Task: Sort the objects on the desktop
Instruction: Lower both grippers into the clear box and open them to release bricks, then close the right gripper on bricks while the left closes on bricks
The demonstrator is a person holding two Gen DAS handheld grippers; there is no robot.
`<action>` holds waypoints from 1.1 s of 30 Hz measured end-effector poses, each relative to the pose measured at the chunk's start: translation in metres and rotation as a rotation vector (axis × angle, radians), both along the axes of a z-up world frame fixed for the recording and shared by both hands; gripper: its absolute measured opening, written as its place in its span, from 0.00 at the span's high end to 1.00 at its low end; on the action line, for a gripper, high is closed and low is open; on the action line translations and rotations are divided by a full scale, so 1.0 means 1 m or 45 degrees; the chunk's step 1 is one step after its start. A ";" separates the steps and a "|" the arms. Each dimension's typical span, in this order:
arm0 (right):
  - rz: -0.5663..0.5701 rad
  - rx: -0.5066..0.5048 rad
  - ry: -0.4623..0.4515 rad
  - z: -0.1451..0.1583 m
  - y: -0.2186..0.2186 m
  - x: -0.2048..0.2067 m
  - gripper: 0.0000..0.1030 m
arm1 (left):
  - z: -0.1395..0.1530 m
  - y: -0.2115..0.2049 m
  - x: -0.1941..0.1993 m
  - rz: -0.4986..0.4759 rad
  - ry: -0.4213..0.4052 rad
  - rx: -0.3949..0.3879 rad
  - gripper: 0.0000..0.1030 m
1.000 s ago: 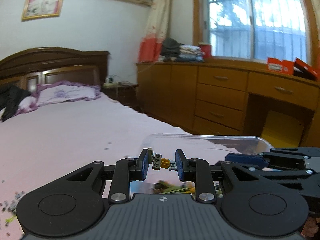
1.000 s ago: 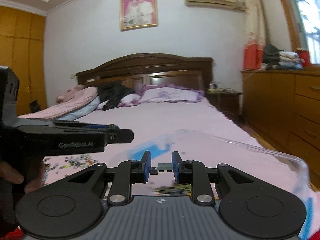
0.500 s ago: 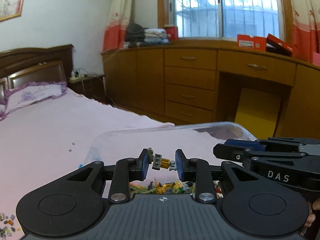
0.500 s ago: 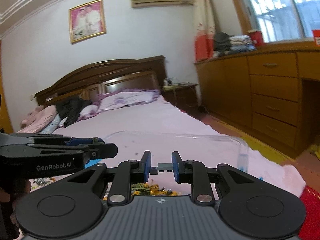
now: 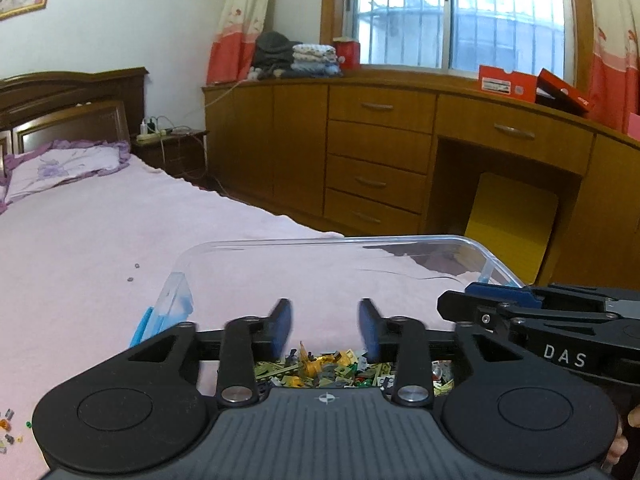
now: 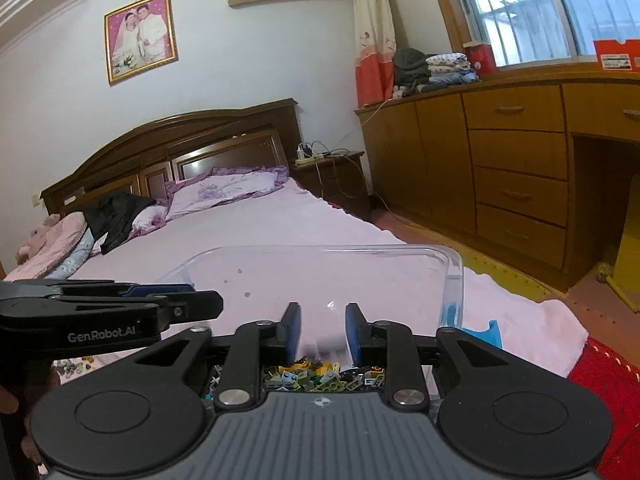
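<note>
Hovered above a clear plastic bin [image 5: 496, 264] set on the pink bed sheet [image 5: 100, 248], near the bed's foot edge beside the wooden drawer unit [image 5: 376, 160]. Left gripper [image 5: 325, 326] spread apart, nothing between the blue pads [image 5: 280, 322]. Right gripper [image 6: 319, 330] likewise spread, pinching nothing; a faint blur in the gap, too smeared to name, possibly a piece falling. Seen side by side over the same bin, each crossing the other's view.

Heaped on the bin floor, a pile of small toy building bricks [image 5: 320, 366], yellow, green, grey and white. More loose bricks [image 5: 8, 432] scattered on the sheet toward the bed's left edge, plus two tiny specks [image 5: 134, 272] just outside the bin's far left corner.

Judged light, hard and stiff, smooth enough to squirt out of a loose pinch. Best taken one at a time across two flat parallel faces, pads squared to the sides rather than to studs or corners; soft sheet underneath likely to let a piece sink or tip under pressure.

Most of the pile hidden behind the gripper bodies; only a strip visible between the fingers. Bin's near wall cut off in both views. Individual brick shapes too small to make out. Clear walls hard to trace except by rim and blue clip [image 6: 494, 330].
</note>
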State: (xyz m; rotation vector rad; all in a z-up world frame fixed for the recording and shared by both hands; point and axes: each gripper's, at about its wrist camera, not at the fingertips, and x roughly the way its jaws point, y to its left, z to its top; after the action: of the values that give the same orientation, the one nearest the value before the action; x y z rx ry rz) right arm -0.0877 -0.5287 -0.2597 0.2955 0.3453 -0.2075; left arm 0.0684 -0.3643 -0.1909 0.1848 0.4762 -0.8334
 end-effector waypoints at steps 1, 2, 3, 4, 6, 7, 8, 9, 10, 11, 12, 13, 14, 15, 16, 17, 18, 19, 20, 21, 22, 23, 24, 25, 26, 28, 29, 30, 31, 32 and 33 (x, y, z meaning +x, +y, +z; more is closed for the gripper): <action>0.001 -0.001 -0.004 -0.001 0.001 0.000 0.57 | 0.001 0.000 -0.001 0.003 -0.003 0.000 0.50; 0.002 -0.003 -0.008 -0.001 0.002 -0.001 0.52 | 0.001 0.000 -0.002 0.006 -0.007 0.001 0.45; 0.002 -0.007 -0.011 -0.001 0.003 -0.002 0.51 | 0.002 0.001 -0.003 0.007 -0.009 -0.004 0.41; 0.003 -0.010 -0.015 -0.001 0.004 -0.003 0.51 | 0.003 0.002 -0.005 0.007 -0.010 -0.008 0.38; 0.004 -0.017 -0.022 0.000 0.007 -0.006 0.47 | 0.005 0.006 -0.008 0.017 -0.014 -0.026 0.25; 0.005 -0.021 -0.025 0.000 0.008 -0.007 0.47 | 0.007 0.010 -0.009 0.023 -0.013 -0.040 0.22; 0.005 -0.025 -0.029 0.001 0.009 -0.008 0.44 | 0.008 0.014 -0.011 0.029 -0.013 -0.054 0.17; 0.006 -0.028 -0.032 0.001 0.011 -0.009 0.42 | 0.010 0.018 -0.013 0.035 -0.008 -0.070 0.14; 0.011 -0.035 -0.045 0.003 0.013 -0.011 0.38 | 0.011 0.024 -0.014 0.044 -0.004 -0.085 0.13; 0.019 -0.044 -0.061 0.005 0.016 -0.012 0.35 | 0.012 0.030 -0.016 0.059 0.000 -0.096 0.11; 0.030 -0.056 -0.075 0.007 0.019 -0.013 0.33 | 0.013 0.037 -0.018 0.074 0.003 -0.106 0.08; 0.048 -0.071 -0.088 0.008 0.024 -0.014 0.30 | 0.013 0.044 -0.020 0.091 0.004 -0.111 0.07; 0.069 -0.086 -0.100 0.009 0.029 -0.014 0.28 | 0.013 0.051 -0.023 0.112 0.003 -0.114 0.06; 0.091 -0.100 -0.110 0.011 0.035 -0.015 0.26 | 0.013 0.059 -0.025 0.132 0.001 -0.118 0.04; 0.113 -0.114 -0.120 0.013 0.041 -0.015 0.26 | 0.014 0.066 -0.028 0.152 -0.001 -0.119 0.03; 0.135 -0.128 -0.129 0.015 0.047 -0.015 0.23 | 0.014 0.075 -0.031 0.179 -0.003 -0.121 0.02; 0.159 -0.142 -0.139 0.016 0.054 -0.015 0.21 | 0.015 0.085 -0.034 0.207 -0.005 -0.120 0.01; 0.183 -0.155 -0.149 0.019 0.062 -0.015 0.19 | 0.015 0.095 -0.036 0.235 -0.007 -0.119 0.01; 0.208 -0.168 -0.160 0.021 0.069 -0.015 0.16 | 0.015 0.106 -0.040 0.270 -0.010 -0.113 0.01; 0.236 -0.180 -0.170 0.023 0.077 -0.015 0.15 | 0.014 0.116 -0.044 0.305 -0.014 -0.106 0.01; 0.265 -0.187 -0.179 0.025 0.085 -0.014 0.14 | 0.014 0.127 -0.047 0.340 -0.018 -0.099 0.01; 0.297 -0.188 -0.181 0.029 0.092 -0.013 0.14 | 0.014 0.137 -0.051 0.375 -0.022 -0.087 0.01; 0.329 -0.186 -0.181 0.032 0.100 -0.012 0.13 | 0.013 0.151 -0.055 0.422 -0.024 -0.069 0.01; 0.371 -0.184 -0.177 0.034 0.109 -0.010 0.13 | 0.012 0.164 -0.058 0.469 -0.026 -0.052 0.01; 0.415 -0.185 -0.168 0.037 0.119 -0.010 0.13 | 0.011 0.177 -0.062 0.516 -0.028 -0.034 0.01; 0.509 -0.196 -0.131 0.039 0.138 -0.005 0.13 | 0.007 0.203 -0.068 0.618 -0.021 0.003 0.01; 0.564 -0.202 -0.099 0.039 0.150 -0.002 0.13 | 0.005 0.215 -0.071 0.663 -0.016 0.023 0.01; 0.619 -0.207 -0.067 0.039 0.161 0.002 0.13 | 0.002 0.229 -0.074 0.722 -0.004 0.046 0.01; 0.683 -0.208 -0.028 0.036 0.173 0.005 0.13 | 0.001 0.242 -0.075 0.766 0.011 0.059 0.01; 0.753 -0.206 0.016 0.033 0.184 0.008 0.13 | -0.002 0.254 -0.078 0.812 0.031 0.067 0.01; 0.822 -0.204 0.059 0.030 0.196 0.011 0.13 | -0.006 0.267 -0.081 0.865 0.056 0.073 0.01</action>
State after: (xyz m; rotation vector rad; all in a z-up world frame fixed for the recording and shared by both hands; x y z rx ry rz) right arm -0.0770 -0.3326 -0.2301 0.0113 0.4503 0.3921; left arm -0.0123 -0.0977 -0.1965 0.0479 0.5588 -0.1595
